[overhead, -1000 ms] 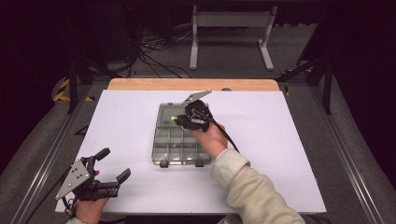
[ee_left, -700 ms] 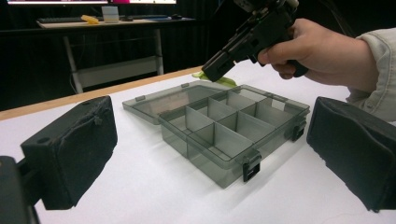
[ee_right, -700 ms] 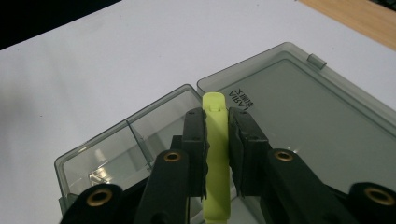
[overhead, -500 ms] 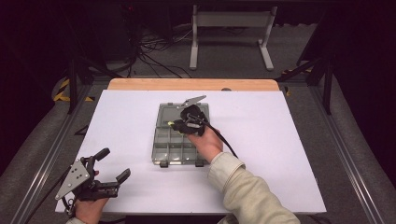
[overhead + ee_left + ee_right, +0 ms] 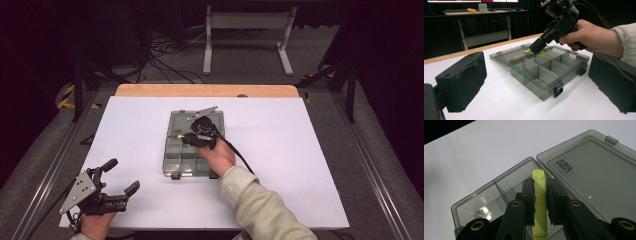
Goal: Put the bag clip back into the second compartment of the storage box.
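A smoky clear compartment box [image 5: 180,162] lies in the middle of the white table with its lid [image 5: 594,177] folded flat behind it. My right gripper [image 5: 187,137] hangs low over the box's far left compartment, shut on a yellow-green clip [image 5: 539,176] whose tip sticks out past the pads. In the left gripper view the clip [image 5: 541,53] hovers just above the dividers under the right gripper [image 5: 537,47]. My left gripper [image 5: 122,176] rests at the table's front left corner, open and holding nothing, and faces the box [image 5: 541,75].
The table [image 5: 300,165] is white with a wooden strip [image 5: 200,90] along its far edge. Metal rails run along both sides, and a white stand [image 5: 247,30] and cables lie on the floor beyond. A person's sleeve [image 5: 260,210] reaches in from the front.
The right gripper has sunk and shifted a little left and nearer with the clip, down toward the box's far left compartment. The left gripper has stayed put.
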Demonstrator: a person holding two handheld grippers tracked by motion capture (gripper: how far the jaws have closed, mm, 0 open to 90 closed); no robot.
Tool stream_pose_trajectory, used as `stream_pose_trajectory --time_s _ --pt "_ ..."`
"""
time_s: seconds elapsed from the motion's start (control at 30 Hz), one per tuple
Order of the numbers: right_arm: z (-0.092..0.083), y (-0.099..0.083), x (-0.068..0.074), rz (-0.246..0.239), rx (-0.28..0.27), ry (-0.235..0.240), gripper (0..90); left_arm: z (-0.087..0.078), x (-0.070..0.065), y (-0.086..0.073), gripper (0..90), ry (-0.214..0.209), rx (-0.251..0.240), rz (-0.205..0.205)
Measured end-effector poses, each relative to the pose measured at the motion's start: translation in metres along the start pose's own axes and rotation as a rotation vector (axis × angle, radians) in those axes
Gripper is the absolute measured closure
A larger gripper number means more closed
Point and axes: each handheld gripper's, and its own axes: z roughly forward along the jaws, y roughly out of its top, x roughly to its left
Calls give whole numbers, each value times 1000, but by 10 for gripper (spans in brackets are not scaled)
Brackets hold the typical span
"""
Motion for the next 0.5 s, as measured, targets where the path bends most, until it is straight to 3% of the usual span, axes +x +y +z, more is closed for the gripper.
stream_pose_trajectory --time_s 0.5 --pt "8 -3 2 14 10 18 779 0 0 0 22 -4 5 0"
